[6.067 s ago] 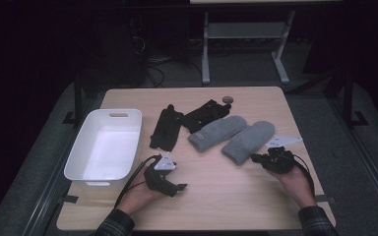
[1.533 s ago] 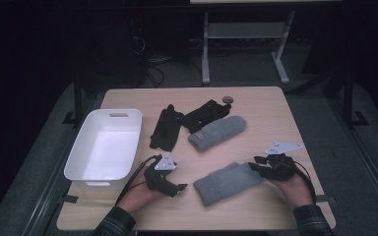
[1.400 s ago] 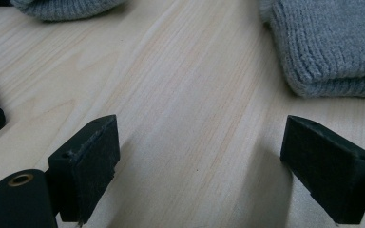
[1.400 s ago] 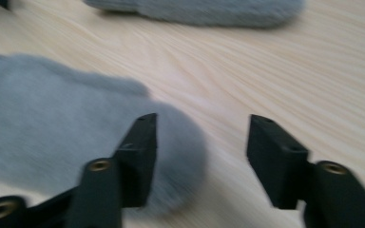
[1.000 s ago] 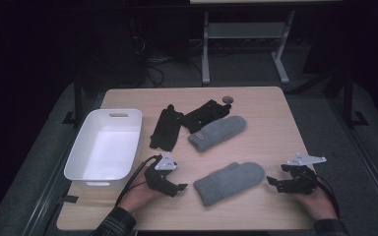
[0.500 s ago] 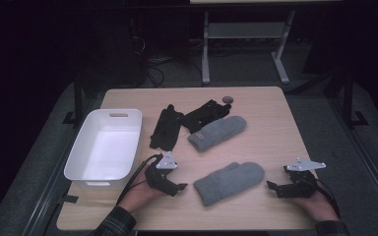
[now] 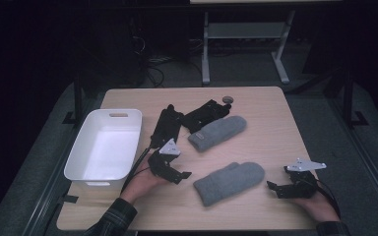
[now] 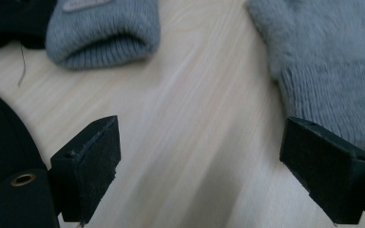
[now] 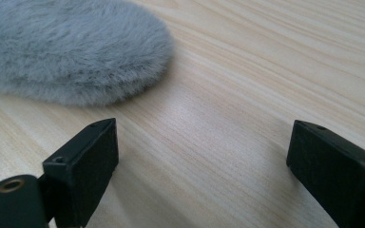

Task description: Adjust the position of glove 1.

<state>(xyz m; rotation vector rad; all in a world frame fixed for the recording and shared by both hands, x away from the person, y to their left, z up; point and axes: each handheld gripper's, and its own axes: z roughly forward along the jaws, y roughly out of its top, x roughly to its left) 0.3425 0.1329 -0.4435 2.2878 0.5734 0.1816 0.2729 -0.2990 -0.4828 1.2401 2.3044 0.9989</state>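
Tabletop (image 7: 275,123) holds near grey mitten (image 7: 229,182), cuff front-left, tip back-right.

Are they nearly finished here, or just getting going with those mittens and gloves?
Looks early. Done: one grey mitten lies at the near edge, apart from the other grey mitten. In hand: nothing; the left tool and right tool both sit open on either side of it. Left: the white bin holds nothing, and the black gloves are untouched, if the bin is where things go.

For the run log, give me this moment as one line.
left gripper: open, empty | right gripper: open, empty | near grey mitten: flat between them
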